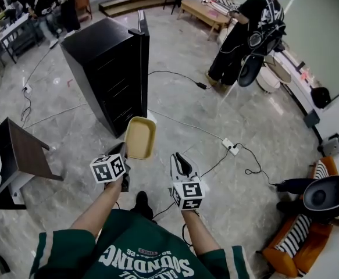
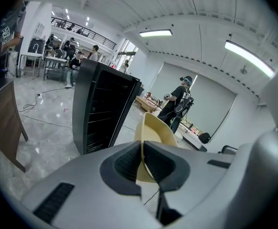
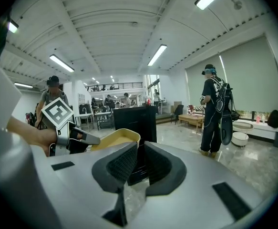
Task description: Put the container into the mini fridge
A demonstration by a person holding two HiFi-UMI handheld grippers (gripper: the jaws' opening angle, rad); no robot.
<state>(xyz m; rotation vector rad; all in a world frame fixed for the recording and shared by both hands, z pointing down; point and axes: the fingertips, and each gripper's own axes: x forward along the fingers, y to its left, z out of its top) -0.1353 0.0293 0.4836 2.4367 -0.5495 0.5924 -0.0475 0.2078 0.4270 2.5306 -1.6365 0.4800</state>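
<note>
The black mini fridge (image 1: 114,68) stands on the marble floor ahead, with its door (image 1: 142,36) seen edge-on at its right side. My left gripper (image 1: 124,150) is shut on the near rim of a shallow yellow container (image 1: 140,137), held in the air just in front of the fridge's lower corner. In the left gripper view the rim of the container (image 2: 158,132) runs between the pads, with the fridge (image 2: 100,109) beyond it. My right gripper (image 1: 179,157) hangs beside it, shut on nothing. Its view shows the container (image 3: 115,138), the left gripper (image 3: 77,137) and the fridge (image 3: 134,118).
A power strip (image 1: 230,147) and cables lie on the floor to the right. A person in black (image 1: 245,34) stands at the back right. A dark table (image 1: 24,150) is at the left, and an orange striped seat (image 1: 297,243) at the lower right.
</note>
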